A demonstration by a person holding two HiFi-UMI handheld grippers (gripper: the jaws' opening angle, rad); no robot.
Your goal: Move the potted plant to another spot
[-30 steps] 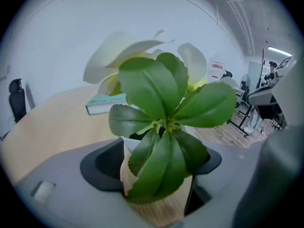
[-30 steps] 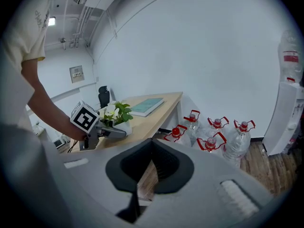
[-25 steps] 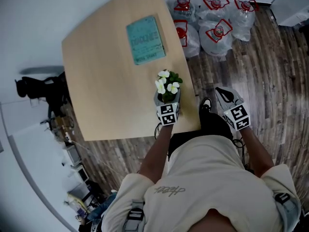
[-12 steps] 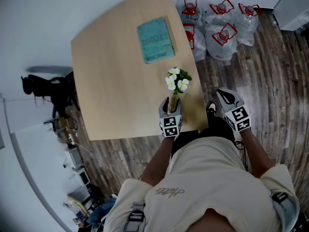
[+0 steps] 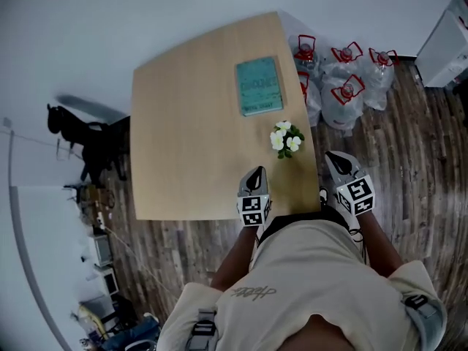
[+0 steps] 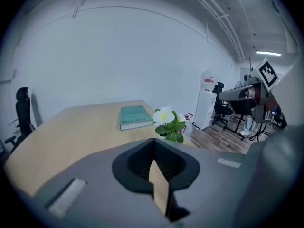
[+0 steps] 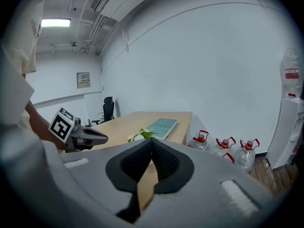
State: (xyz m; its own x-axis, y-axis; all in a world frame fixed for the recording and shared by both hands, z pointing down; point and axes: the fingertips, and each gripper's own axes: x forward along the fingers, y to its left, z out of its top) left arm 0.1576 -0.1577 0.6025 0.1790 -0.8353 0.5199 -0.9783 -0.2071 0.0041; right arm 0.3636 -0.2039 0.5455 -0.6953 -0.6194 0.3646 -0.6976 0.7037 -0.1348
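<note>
The wooden table [image 5: 190, 123] carries a teal book [image 5: 259, 85] near its right edge. Just nearer the person stands the potted plant [image 5: 287, 139], long axis upright, white flowers pointing up. The left gripper [image 5: 256, 174] has just been closing, and its jaws are now pressed together on nothing. The right gripper [image 5: 335, 158] is likewise closed and empty.

Extended the left forearm [image 5: 235, 253] and right forearm [image 5: 378, 241] forward from the torso [image 5: 307, 284]. Pointed the left gripper [image 5: 255, 172] ahead and somewhat downward, jaws just closed fully together, gripping nothing. Held the right gripper [image 5: 331, 156] alongside, well apart, likewise angled down, jaws meeting on nothing.
</note>
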